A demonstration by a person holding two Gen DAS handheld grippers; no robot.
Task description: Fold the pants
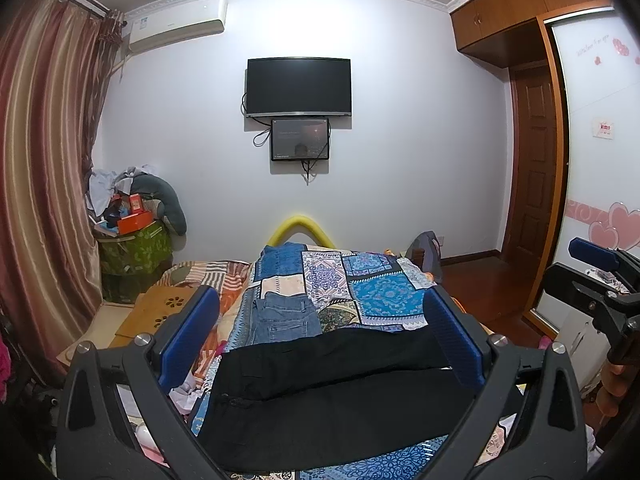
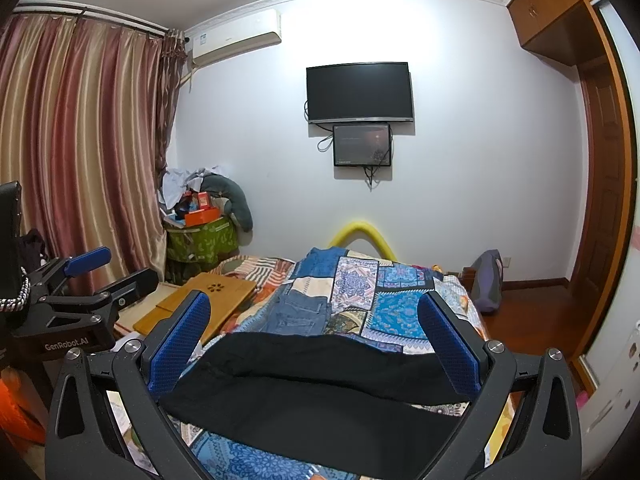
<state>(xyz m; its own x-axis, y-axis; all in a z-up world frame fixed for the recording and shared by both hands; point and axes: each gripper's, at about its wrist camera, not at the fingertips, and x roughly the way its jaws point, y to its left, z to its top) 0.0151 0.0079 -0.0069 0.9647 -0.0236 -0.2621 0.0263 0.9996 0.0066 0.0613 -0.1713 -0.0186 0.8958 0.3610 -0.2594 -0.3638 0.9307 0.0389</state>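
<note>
Black pants [image 1: 336, 396] lie across the near end of the bed [image 1: 384, 300], folded lengthwise w/ 1 layer over the other, a crease running left-right through the middle. They sit on the blue patchwork bedspread [image 1: 372, 280], filling most of the width at the bed's near edge.

Left gripper [image 1: 320, 340] is spread wide, blue pads apart at either side of the pants; nothing pinched. From the left wrist view it hovers over the pants' near half; can't tell if it touches the cloth. Right gripper [image 2: 316, 344] also spread wide, holding nothing, pads either side of the black fabric in its own view. Each gripper shows in the other's cam: right gripper at the far right edge of the left view [image 1: 600, 276], left gripper at the left edge of the right view [image 2: 80, 280].

Folded blue jeans [image 1: 286, 314] lie just beyond the pants, nearer the bed's left edge, approx mid-bed. Wooden lap tray [image 2: 208, 300] rests off the bed's left side. Yellow foam tube [image 1: 302, 228] arches at the bed's far end.

On the far wall: dark TV [image 1: 298, 86], smaller screen [image 1: 300, 140] right below it, AC unit [image 1: 176, 24] upper left. Striped curtains [image 1: 44, 160] on the left, wooden wardrobe [image 1: 516, 12] top right. Cluttered green basket [image 1: 134, 244] in the far-left corner.
</note>
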